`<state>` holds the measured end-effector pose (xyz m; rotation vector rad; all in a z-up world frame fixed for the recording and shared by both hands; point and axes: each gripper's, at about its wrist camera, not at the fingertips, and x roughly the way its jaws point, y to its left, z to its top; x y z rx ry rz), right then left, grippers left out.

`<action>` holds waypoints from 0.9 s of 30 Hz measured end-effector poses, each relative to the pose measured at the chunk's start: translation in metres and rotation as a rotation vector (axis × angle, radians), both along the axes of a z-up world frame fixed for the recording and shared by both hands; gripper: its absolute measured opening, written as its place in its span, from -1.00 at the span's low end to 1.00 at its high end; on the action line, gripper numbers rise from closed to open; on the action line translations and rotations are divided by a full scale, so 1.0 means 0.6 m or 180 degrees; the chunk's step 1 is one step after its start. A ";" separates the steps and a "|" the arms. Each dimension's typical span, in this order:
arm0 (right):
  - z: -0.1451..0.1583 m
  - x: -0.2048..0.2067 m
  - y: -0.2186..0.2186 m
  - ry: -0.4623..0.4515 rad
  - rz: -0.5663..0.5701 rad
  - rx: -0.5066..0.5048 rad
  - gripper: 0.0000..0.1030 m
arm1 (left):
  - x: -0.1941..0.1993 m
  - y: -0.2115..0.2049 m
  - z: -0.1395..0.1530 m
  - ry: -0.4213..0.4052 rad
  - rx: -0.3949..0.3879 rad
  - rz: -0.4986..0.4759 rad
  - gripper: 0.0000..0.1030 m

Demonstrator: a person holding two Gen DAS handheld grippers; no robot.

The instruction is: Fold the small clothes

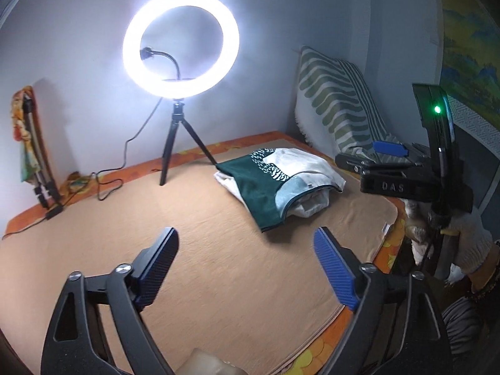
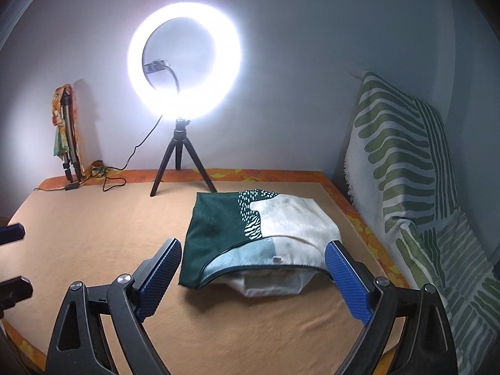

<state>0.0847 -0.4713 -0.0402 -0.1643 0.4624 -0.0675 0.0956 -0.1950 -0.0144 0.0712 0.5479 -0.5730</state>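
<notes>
Folded garment (image 2: pixel 259 240) lies near the mat's (image 2: pixel 93 234) far right corner. Left gripper (image 1: pixel 247 265) and right gripper (image 2: pixel 253 278) jaws spread, holding nothing.

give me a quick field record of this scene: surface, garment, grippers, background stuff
surface: tan mat over an orange floral cover
garment: green, white and pale blue folded cloth lying flat on the mat, a white layer showing under its near edge
left gripper: open, nothing between the fingers
right gripper: open, short of the cloth, not touching it
light: lit ring light on a tripod behind the cloth
right side: green-striped cushion leaning on the wall
</notes>
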 end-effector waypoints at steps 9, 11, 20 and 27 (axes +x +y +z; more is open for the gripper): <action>-0.040 -0.031 0.024 -0.0045 0.0010 0.0056 0.85 | -0.009 0.021 -0.021 0.0013 0.0037 0.0203 0.96; -0.051 -0.030 0.028 -0.0045 0.0011 0.0033 0.85 | -0.009 0.024 -0.030 -0.0007 0.0092 0.0239 0.96; -0.064 -0.023 0.048 -0.0057 0.0095 -0.0004 0.85 | -0.007 0.048 -0.049 -0.0069 0.0082 0.0364 0.96; -0.064 -0.020 0.049 -0.0074 0.0099 0.0008 0.85 | -0.010 0.045 -0.050 -0.0134 0.0156 0.0373 0.97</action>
